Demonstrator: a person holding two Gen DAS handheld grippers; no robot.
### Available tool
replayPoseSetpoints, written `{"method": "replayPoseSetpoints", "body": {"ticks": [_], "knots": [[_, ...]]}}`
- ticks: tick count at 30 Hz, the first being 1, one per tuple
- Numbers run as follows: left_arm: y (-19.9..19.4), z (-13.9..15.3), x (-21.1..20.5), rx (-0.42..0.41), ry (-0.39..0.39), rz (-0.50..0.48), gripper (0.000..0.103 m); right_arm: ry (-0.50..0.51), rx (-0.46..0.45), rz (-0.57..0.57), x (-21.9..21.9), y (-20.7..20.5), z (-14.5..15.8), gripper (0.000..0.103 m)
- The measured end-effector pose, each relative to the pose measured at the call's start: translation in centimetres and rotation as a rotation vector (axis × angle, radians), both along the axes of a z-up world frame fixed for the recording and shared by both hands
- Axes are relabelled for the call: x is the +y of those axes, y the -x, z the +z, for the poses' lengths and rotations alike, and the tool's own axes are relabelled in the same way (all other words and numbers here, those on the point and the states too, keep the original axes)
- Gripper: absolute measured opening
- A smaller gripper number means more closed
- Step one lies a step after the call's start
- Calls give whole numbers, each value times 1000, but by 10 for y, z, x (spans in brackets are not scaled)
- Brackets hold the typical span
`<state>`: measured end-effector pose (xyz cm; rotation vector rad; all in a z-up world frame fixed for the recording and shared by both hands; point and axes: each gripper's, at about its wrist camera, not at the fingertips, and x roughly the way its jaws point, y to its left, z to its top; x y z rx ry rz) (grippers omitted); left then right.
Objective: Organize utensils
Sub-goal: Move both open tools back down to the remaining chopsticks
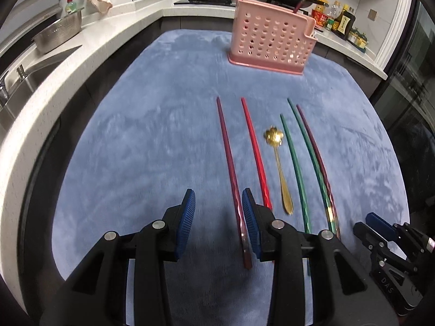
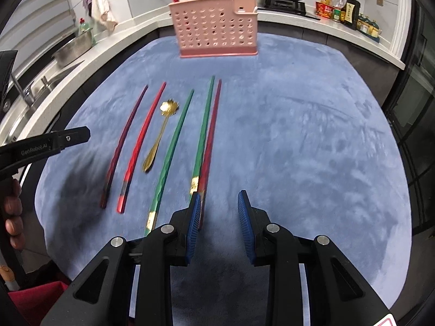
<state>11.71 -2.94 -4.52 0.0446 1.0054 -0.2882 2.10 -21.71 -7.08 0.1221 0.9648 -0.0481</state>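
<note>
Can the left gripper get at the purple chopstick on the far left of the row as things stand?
Probably yes: the left gripper is open, nothing covers the purple chopstick, and its near end already lies beside the gripper's right finger.

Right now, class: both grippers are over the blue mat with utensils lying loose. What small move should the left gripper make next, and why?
Probably lower the open left gripper slightly rightward to straddle the purple chopstick beside its right finger, since it lies loose on the mat, outside the pink holder.
</note>
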Motion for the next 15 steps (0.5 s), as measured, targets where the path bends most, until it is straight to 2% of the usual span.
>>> {"method": "replayPoseSetpoints", "body": {"ticks": [12,15], "knots": [[15,-19,-4,52,-3,-29,39,-42,61,23,7,1,-23,29],[17,-22,-4,63,0,-30,43,-54,73,16,5,0,-28,29]]}}
